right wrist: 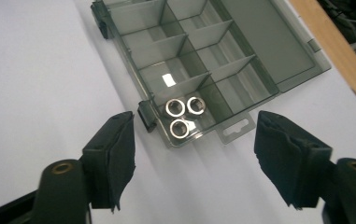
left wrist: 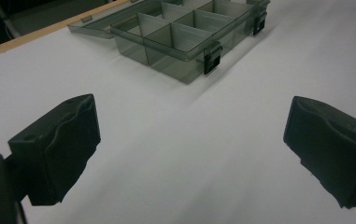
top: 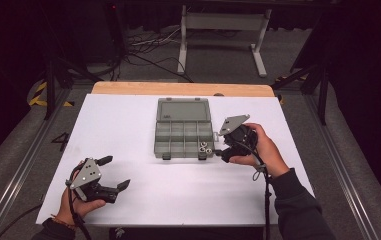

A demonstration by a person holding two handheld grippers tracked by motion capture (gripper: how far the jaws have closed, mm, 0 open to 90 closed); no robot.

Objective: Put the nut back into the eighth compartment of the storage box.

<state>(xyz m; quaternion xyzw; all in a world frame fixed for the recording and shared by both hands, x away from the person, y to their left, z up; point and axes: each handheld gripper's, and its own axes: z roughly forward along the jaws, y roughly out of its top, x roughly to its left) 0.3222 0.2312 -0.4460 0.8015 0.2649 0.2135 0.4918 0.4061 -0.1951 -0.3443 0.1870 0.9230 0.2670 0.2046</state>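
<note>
no legible text, no labels, no brand marks, no numbers

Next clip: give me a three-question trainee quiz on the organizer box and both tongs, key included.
1. True or false: the translucent grey plastic organizer box has its lid open.
2. How many shiny metal rings lie in the box's corner compartment?
3. Which tongs are beside that compartment: A) left tongs B) right tongs?

Key: 1 true, the lid lies flat behind the compartments. 2 three. 3 B; their jaws stand apart with nothing between them, and the left tongs rest open near the white table front edge.
</note>
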